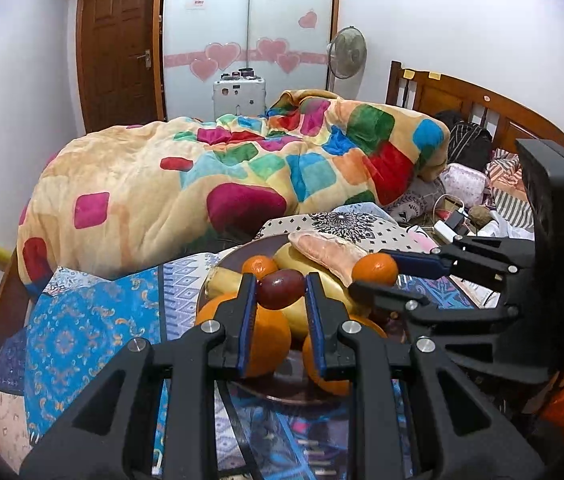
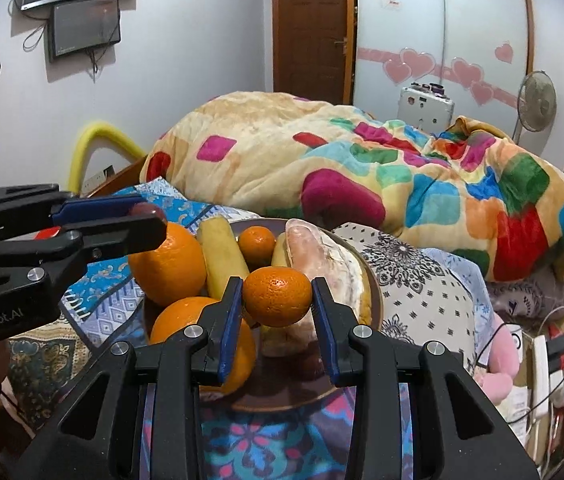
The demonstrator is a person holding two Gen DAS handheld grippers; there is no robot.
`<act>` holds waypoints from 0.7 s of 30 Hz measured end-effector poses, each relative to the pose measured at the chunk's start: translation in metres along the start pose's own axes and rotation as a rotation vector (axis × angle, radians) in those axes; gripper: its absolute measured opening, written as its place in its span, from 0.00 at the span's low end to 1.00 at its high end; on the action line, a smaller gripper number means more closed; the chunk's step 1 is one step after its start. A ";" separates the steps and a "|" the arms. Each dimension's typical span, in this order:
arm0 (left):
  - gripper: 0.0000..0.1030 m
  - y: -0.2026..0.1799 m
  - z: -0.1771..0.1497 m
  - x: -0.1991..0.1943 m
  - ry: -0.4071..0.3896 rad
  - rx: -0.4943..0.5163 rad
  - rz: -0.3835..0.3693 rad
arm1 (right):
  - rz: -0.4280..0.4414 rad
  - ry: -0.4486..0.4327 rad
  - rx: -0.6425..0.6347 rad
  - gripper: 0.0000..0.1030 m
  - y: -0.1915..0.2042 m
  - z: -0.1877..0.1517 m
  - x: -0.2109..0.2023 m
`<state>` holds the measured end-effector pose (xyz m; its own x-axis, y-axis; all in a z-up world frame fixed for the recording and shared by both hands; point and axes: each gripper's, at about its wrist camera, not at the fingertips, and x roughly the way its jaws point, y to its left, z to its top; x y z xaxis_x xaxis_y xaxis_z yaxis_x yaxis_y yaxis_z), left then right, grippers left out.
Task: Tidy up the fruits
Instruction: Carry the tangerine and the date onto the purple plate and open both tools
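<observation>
Left wrist view shows the left gripper (image 1: 281,292) holding a small dark red fruit (image 1: 280,289) between its two blue pads. The fruit sits right at the tips, above the brown plate (image 1: 237,254) on the bed. At about 7 o'clock from the red fruit is a big orange (image 1: 269,338). Behind it, at about 12 o'clock, lie two yellow bananas (image 1: 221,282) and a little mandarin (image 1: 259,266). At 3 o'clock the right gripper (image 1: 374,274) holds another small orange mandarin (image 1: 375,269), just beside a pale pink peeled fruit (image 1: 328,252).

Right wrist view shows the same mandarin (image 2: 277,297) squeezed between the right gripper's pads, over the plate, with a second big orange (image 2: 201,332) under its left finger.

Things could go wrong. Both fruits are round and smooth and are held only at the tips, so I think one could slip out and roll off the plate onto the bumpy blue cloth (image 1: 93,312). The two grippers are close, so they might bump. The fruit pile looks wobbly, and a knock could make an orange roll.
</observation>
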<state>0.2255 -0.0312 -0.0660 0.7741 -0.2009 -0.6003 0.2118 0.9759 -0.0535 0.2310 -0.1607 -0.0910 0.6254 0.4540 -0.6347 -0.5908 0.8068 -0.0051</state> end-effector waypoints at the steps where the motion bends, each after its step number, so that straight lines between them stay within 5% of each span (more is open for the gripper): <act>1: 0.23 0.000 0.001 0.003 0.006 -0.002 -0.002 | 0.001 0.007 -0.005 0.30 0.000 0.001 0.003; 16: 0.24 0.001 0.010 0.038 0.072 -0.013 -0.027 | -0.005 0.023 -0.036 0.31 0.004 0.004 0.014; 21: 0.28 -0.001 0.008 0.039 0.079 -0.011 -0.035 | 0.008 0.022 -0.043 0.39 0.006 0.002 0.013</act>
<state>0.2604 -0.0409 -0.0828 0.7168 -0.2277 -0.6591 0.2309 0.9694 -0.0839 0.2364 -0.1488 -0.0973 0.6093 0.4513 -0.6520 -0.6173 0.7860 -0.0328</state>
